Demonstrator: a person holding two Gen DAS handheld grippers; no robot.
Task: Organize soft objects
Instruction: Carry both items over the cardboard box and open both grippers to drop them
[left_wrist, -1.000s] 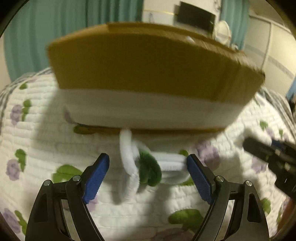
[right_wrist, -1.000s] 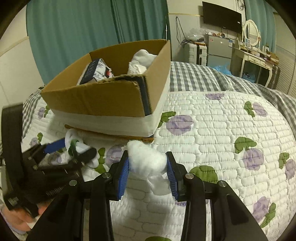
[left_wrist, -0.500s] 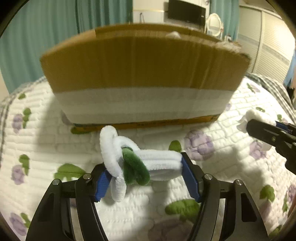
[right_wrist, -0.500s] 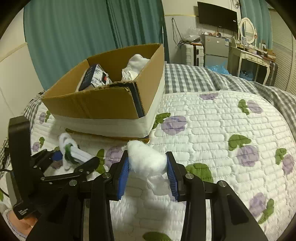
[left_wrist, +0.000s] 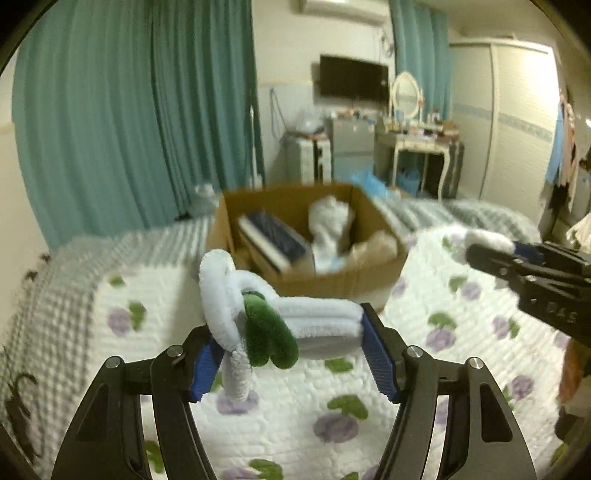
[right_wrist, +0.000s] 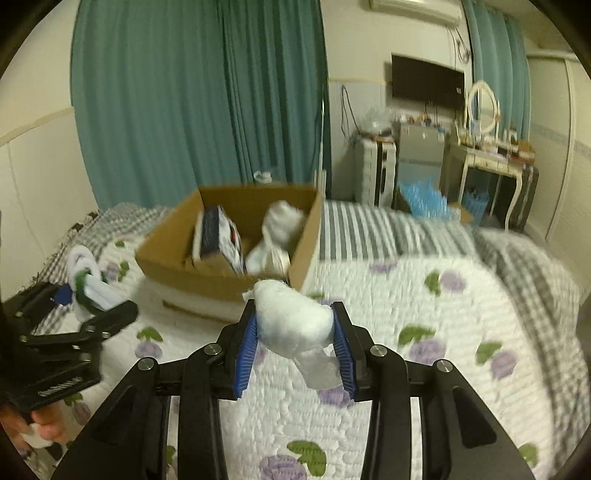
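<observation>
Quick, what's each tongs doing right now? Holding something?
Left tongs: shut on the fuzzy white and green looped soft toy.
Right tongs: shut on the fluffy white cotton wad.

Room lighting: dim, warm indoor light with a greenish cast, brightest on the wardrobe (left_wrist: 517, 122) at the right and the pale wall above the television (right_wrist: 427, 86); soft shadows only, under the cardboard box (left_wrist: 306, 236) on the quilt (right_wrist: 424, 295). Picture quality: both views smeared by motion, box and quilt pattern streaked, far furniture soft, while each near gripper stays fairly sharp. Distortion: fisheye bending of the curtains (right_wrist: 192, 99), black vignette in every corner.
</observation>
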